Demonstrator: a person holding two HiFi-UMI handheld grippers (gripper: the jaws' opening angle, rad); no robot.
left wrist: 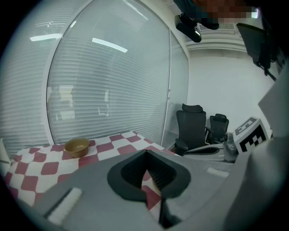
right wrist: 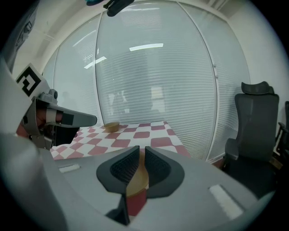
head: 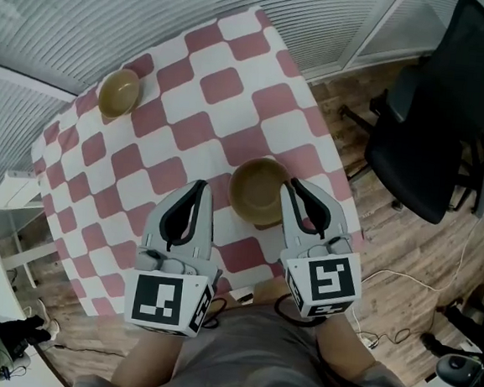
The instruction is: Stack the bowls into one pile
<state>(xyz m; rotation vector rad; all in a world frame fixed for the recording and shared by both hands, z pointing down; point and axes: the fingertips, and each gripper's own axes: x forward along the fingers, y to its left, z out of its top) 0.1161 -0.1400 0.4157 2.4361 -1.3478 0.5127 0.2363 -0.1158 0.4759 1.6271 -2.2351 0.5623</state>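
Square black-and-white markers on left cube [head: 169, 302] and right cube [head: 327, 282]. Left gripper [head: 201, 185] tilted down over table [head: 218, 85], just left of near bowl [head: 255, 190], jaws together, empty. Right gripper [head: 292, 184] tilted down, clamped on near bowl's right rim. Far bowl [head: 119, 92] at far left, well apart.

Two tan-brown bowls are sitting upright and empty on the checkered cloth [head: 191, 100], well apart, not yet stacked. Near bowl [head: 257, 191] is lying toward the cloth's near right edge, its right rim being gripped between the right gripper's [right wrist: 141, 155] jaws. Far bowl [head: 119, 92] is resting by the far left corner.
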